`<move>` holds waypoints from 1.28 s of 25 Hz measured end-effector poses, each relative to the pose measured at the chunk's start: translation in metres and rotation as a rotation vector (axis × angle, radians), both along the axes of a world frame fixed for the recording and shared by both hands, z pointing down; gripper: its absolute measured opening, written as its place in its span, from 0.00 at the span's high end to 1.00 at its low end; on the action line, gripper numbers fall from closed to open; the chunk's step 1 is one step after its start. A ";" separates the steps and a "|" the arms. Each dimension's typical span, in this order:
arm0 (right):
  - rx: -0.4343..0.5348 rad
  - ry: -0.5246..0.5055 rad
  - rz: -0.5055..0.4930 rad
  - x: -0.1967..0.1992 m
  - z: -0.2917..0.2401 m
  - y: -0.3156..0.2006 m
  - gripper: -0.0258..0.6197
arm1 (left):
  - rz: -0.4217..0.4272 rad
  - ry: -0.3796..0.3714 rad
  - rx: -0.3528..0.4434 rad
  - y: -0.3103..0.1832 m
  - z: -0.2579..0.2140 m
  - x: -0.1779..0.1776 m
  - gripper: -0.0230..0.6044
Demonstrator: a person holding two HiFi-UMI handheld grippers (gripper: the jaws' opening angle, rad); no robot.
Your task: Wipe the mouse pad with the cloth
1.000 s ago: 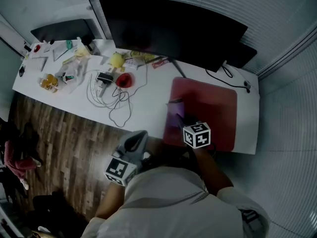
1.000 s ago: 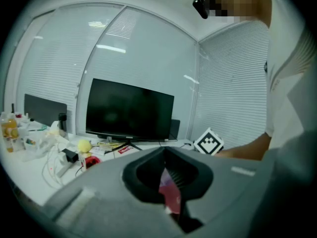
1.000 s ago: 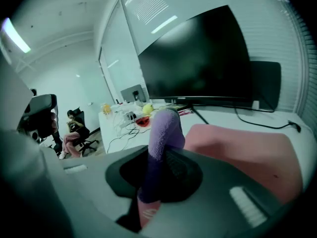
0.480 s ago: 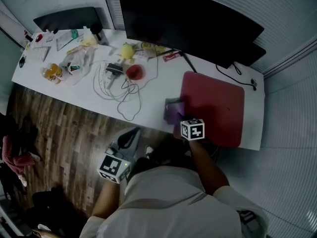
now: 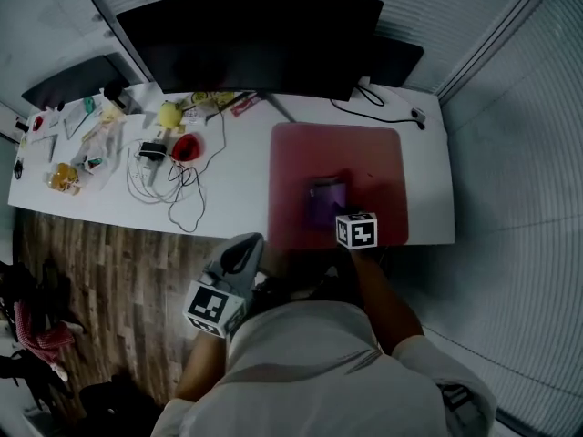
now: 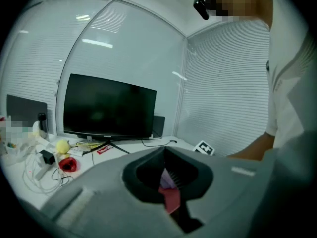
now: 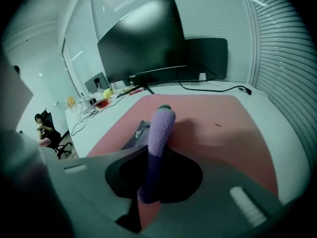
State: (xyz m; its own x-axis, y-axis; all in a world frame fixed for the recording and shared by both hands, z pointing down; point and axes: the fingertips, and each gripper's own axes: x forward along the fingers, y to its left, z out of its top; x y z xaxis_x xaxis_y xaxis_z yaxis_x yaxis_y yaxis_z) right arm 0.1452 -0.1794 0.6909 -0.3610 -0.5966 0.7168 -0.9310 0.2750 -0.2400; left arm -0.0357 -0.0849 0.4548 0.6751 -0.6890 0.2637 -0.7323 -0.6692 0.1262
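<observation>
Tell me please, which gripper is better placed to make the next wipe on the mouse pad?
Right. The right gripper grips the purple cloth over the red mouse pad; the left gripper is shut, empty, short of the desk.

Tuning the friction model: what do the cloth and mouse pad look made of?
The cloth: purple, fuzzy nap, likely microfibre or terry. The mouse pad: red, matte, flat with rounded corners; fabric-topped or leatherette, cannot tell which.

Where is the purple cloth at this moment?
In the head view the cloth lies near the middle of the red mouse pad, toward its near edge, in front of the monitor. The right claw is clamped on it.
</observation>
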 end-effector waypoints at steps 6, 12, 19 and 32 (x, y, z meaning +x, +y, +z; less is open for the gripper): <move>-0.013 0.022 0.094 0.130 0.011 0.009 0.89 | 0.001 -0.015 -0.007 -0.003 0.004 0.078 0.96; -0.016 0.012 0.191 0.234 0.015 0.019 0.89 | 0.037 -0.009 -0.008 -0.003 0.010 0.153 0.96; -0.015 0.116 0.303 0.314 0.014 0.040 0.89 | 0.066 -0.001 -0.014 -0.003 0.014 0.184 0.96; 0.194 0.065 -0.006 0.125 -0.094 0.016 0.89 | -0.024 0.028 -0.032 0.007 0.016 0.090 0.96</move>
State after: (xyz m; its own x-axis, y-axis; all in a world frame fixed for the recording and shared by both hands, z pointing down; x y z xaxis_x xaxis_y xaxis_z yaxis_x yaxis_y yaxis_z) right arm 0.2699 -0.1633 0.5970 -0.3220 -0.7234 0.6108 -0.9409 0.3161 -0.1216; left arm 0.0546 -0.0776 0.4703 0.6655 -0.6968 0.2676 -0.7443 -0.6464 0.1678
